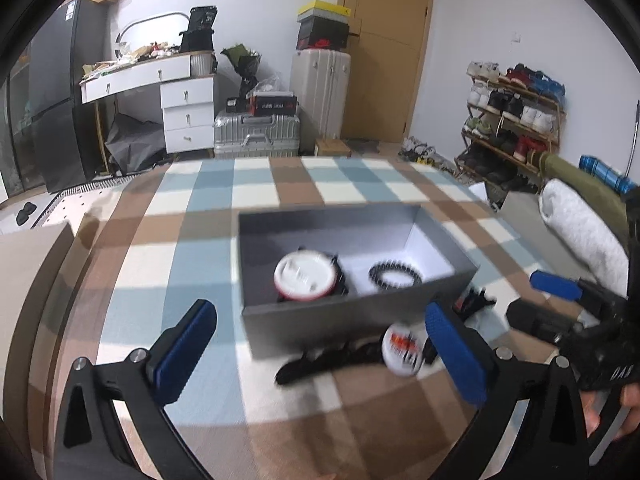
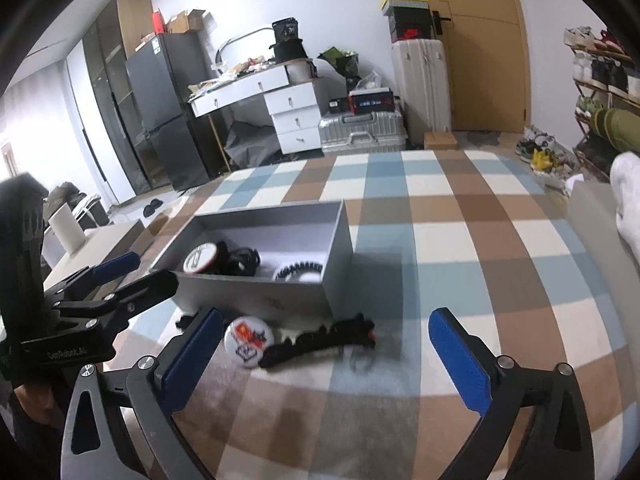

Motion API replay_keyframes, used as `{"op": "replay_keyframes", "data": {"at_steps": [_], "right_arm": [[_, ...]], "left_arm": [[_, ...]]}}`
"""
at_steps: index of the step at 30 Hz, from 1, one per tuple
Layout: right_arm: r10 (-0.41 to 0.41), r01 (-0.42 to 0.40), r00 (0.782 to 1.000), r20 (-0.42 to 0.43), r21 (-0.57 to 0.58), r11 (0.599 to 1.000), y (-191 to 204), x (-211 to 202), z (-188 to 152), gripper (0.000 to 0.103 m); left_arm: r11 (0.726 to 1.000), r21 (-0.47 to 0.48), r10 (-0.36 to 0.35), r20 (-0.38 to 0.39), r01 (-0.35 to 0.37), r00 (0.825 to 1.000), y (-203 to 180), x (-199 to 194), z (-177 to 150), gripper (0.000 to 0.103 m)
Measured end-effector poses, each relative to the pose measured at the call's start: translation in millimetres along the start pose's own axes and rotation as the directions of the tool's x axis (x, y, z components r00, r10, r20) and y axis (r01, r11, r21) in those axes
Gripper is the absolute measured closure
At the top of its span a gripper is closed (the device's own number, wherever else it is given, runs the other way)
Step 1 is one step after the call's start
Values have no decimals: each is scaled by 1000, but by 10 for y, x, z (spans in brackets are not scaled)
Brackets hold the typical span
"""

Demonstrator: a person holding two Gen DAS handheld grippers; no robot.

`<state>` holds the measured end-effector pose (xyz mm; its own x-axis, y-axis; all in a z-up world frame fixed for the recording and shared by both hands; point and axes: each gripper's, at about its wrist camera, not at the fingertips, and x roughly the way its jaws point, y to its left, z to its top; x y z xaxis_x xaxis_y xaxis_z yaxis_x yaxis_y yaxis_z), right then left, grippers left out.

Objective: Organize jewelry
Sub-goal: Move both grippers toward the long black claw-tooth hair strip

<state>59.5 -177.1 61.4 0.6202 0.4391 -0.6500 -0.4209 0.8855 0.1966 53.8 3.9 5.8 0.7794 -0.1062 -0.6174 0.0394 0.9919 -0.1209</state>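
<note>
An open grey box sits on a checked cloth. Inside lie a white round badge on black items and a black bead bracelet. In front of the box lie a white badge with a red print and a black strap-like piece. My left gripper is open and empty, low over these loose items. My right gripper is open and empty, just behind the strap. Each gripper shows in the other's view.
The checked cloth covers the surface. A white rolled towel lies at the right edge. A cardboard box stands at the left. Suitcases, a white desk and a shoe rack stand beyond.
</note>
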Motion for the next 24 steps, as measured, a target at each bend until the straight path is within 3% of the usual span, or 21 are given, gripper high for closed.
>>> {"op": "replay_keyframes", "data": {"at_steps": [10, 24], "right_arm": [[1, -5, 996, -89, -46, 999, 27, 152, -166, 0], [-118, 75, 972, -201, -211, 975, 173, 438, -273, 0]], "left_arm": [[1000, -21, 14, -34, -15, 999, 69, 26, -63, 1], [1000, 7, 30, -77, -29, 997, 33, 16, -200, 1]]}}
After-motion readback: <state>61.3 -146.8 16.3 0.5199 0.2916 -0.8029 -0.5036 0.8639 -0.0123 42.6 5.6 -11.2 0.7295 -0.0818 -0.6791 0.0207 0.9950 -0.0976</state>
